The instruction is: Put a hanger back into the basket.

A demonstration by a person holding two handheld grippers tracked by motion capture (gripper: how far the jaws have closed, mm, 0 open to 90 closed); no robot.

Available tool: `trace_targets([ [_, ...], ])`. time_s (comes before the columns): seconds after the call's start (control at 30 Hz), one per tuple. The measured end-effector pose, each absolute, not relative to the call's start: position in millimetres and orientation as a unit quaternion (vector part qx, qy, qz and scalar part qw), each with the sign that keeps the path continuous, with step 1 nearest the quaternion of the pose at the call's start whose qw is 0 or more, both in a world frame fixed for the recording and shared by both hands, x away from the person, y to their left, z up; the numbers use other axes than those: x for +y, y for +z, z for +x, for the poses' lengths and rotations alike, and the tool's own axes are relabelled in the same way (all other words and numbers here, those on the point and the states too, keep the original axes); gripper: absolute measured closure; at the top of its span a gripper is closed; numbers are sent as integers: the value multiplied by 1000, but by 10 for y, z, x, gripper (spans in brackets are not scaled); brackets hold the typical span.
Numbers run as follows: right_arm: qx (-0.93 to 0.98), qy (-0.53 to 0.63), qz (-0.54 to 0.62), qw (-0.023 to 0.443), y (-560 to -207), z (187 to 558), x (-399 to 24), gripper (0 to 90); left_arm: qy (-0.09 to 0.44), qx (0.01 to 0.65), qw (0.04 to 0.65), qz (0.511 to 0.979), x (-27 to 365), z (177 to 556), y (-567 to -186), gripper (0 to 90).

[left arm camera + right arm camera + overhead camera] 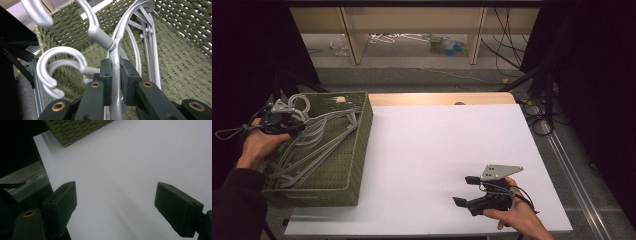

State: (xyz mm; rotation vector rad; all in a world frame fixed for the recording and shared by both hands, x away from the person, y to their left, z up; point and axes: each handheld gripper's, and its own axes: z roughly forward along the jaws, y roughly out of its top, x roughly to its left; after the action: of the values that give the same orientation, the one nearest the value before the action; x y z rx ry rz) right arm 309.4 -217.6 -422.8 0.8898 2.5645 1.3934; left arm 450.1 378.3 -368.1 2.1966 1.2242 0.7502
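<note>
A green woven basket (354, 145) stands on the left part of the white table and holds several grey plastic hangers (319, 140). My left gripper (292, 122) is at the basket's far left corner, shut on the neck of one grey hanger (115, 50) just below its hook. The pads press that hanger's stem from both sides. More hanger hooks (52, 72) curl beside it against the basket wall (180, 62). My right gripper (466, 191) lies low over the table near the front right, jaws wide apart with nothing between them (116, 202).
The white table top (442, 145) spreads between basket and right gripper. A corner of the basket (75, 130) appears at the top of the right gripper view. Black curtains, cables and a wooden shelf frame (412, 30) stand behind the table.
</note>
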Motion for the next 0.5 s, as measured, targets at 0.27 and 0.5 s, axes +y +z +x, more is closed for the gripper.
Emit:
trace_targets([
  [0.27, 842, 455, 286, 45, -4218, 3079, -2178, 191, 288, 440, 253, 812, 3774, 4517, -3789, 822],
  [0.5, 841, 454, 291, 42, -4224, 3080, -2172, 192, 277, 454, 251, 809, 3778, 4509, -3841, 819],
])
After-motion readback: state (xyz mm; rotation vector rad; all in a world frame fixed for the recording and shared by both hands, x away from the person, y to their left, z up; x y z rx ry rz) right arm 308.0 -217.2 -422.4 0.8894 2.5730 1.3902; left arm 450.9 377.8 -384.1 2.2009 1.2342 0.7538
